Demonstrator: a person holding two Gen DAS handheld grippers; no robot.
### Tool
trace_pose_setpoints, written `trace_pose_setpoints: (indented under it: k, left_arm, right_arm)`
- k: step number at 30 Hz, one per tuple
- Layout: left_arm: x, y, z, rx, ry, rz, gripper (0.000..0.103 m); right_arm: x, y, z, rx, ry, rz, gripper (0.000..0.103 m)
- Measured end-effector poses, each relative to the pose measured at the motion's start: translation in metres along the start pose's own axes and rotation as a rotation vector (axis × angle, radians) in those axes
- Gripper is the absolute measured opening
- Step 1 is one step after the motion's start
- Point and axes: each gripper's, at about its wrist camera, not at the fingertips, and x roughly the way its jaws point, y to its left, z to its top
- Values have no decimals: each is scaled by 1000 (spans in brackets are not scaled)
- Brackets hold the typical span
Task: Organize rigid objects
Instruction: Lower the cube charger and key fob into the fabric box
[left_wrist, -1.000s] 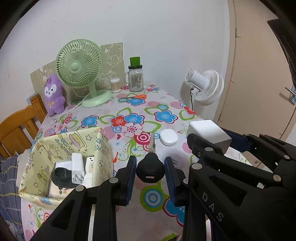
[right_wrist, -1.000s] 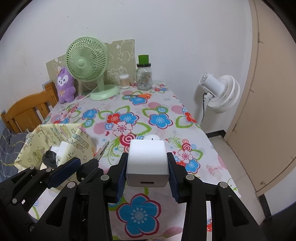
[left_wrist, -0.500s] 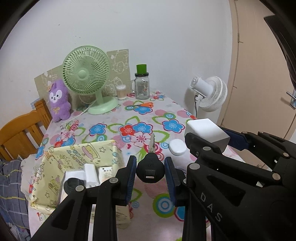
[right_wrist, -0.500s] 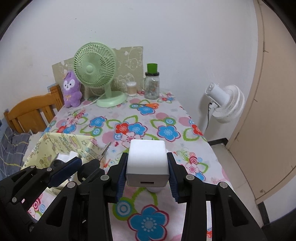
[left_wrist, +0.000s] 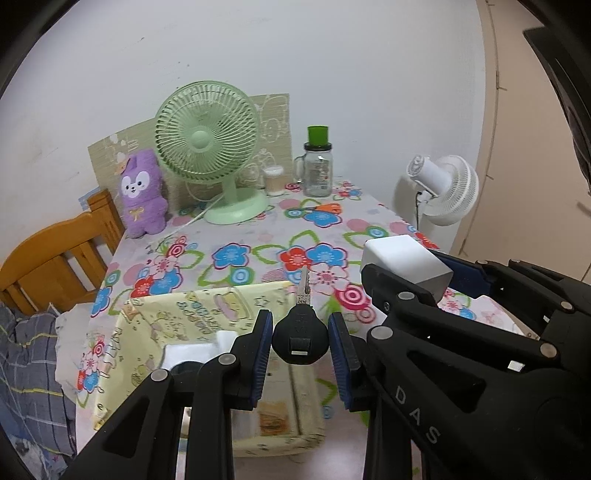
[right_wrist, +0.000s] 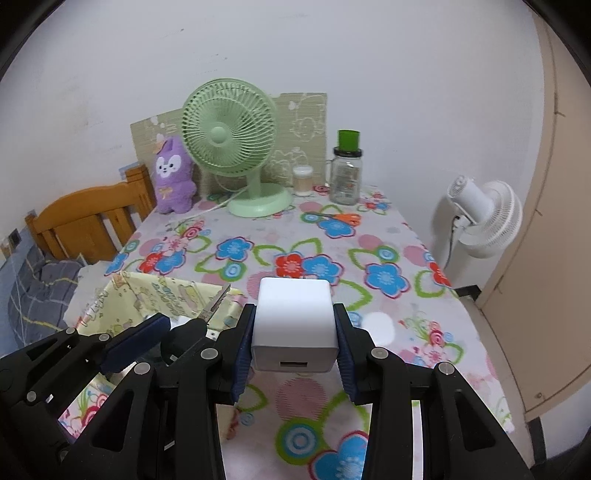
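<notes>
Carrying key (left_wrist: 300, 334) and charger (right_wrist: 294, 328) back, now over box (left_wrist: 207, 306).

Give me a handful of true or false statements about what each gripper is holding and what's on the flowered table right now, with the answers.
1. The left gripper holds a black-headed key. True.
2. The right gripper is empty. False: its fingers clamp a white charger cube.
3. The green desk fan stands at the far end of the table. True.
4. The purple plush toy lies inside the yellow box. False: it stands upright beside the green fan.
5. Orange-handled scissors lie on the tablecloth near the glass jar. True.
</notes>
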Motion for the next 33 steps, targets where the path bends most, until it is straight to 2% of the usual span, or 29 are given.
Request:
trace_pose_setpoints:
  k: [12, 21, 33]
  left_arm:
    - [7, 45, -5, -46, -3, 33, 31]
    - [20, 75, -17, -60, 39, 65, 31]
    - [44, 93, -28, -66, 100, 41, 31]
  right_arm:
    - [23, 44, 12, -42, 1, 39, 43]
    - [44, 73, 7, -47, 34, 80, 43]
    - [74, 88, -2, -44, 103, 76, 43]
